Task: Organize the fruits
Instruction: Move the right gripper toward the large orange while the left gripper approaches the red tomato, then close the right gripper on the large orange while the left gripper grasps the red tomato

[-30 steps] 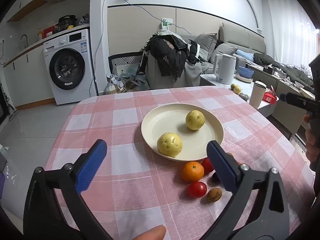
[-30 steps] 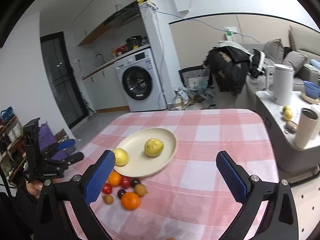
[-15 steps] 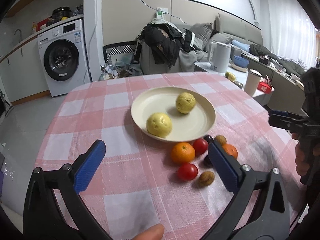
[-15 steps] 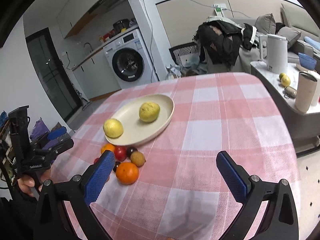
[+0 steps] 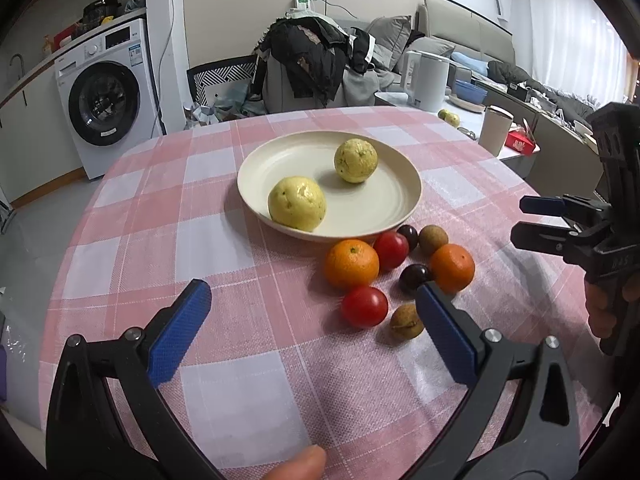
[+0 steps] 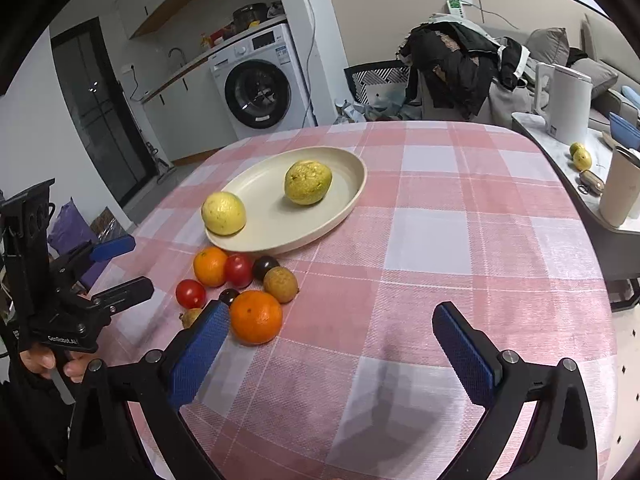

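A cream plate on the pink checked tablecloth holds two yellow fruits. In front of it lies a cluster: two oranges, two red tomatoes, dark plums and brown longans. My left gripper hovers open just short of the cluster, empty. My right gripper is open too, its left pad beside the near orange, nothing held. Each gripper shows in the other's view, the right one and the left one.
The tablecloth has bare space right of the fruit. Beyond the table stand a washing machine, a chair piled with clothes, and a side counter with a kettle, a cup and small fruits.
Both grippers have dropped lower and come closer to the fruit cluster, which now looms larger. The jaws stay open; no fruit has moved.
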The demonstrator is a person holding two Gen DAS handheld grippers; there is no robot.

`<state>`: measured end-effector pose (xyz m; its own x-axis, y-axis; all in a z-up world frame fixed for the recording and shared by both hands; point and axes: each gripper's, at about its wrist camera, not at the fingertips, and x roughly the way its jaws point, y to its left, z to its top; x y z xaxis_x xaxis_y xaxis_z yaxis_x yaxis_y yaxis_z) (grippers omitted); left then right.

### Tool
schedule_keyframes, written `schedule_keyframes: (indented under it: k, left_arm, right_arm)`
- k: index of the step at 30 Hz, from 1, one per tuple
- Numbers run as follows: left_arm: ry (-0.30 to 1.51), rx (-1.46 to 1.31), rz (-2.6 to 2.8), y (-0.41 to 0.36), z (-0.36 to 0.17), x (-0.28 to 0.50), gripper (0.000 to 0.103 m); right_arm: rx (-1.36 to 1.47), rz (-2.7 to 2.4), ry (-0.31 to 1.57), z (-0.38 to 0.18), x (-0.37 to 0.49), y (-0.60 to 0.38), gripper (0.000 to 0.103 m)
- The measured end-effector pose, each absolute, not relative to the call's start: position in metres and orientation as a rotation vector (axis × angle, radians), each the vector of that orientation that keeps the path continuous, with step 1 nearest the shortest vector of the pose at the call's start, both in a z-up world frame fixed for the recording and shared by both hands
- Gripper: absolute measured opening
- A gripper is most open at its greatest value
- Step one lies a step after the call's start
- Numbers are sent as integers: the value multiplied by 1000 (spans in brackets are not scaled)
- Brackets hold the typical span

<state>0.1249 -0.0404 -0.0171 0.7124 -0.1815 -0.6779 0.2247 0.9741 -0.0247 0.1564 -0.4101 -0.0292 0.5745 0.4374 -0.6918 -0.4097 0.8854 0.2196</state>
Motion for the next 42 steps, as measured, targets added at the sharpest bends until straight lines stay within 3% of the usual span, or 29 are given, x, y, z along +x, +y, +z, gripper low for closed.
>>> schedule_keyframes:
  k: [23,30,33,42]
  left_arm:
    - [839,65,-215,-39,-49,148,102]
    - [852,46,-224,-35,-52,153,101]
    - [852,43,-230,-35,-52,153,96]
    - [860,34,-271,-37,-52,153,82]
  right_arm:
    - [-33,549,918,-53,163,-370,98]
    - [-49,592,949,-59,166,-356,82]
    - [-55,620,965,-61,167,-350,71]
    - [-75,641,959,-61,164,-342,57]
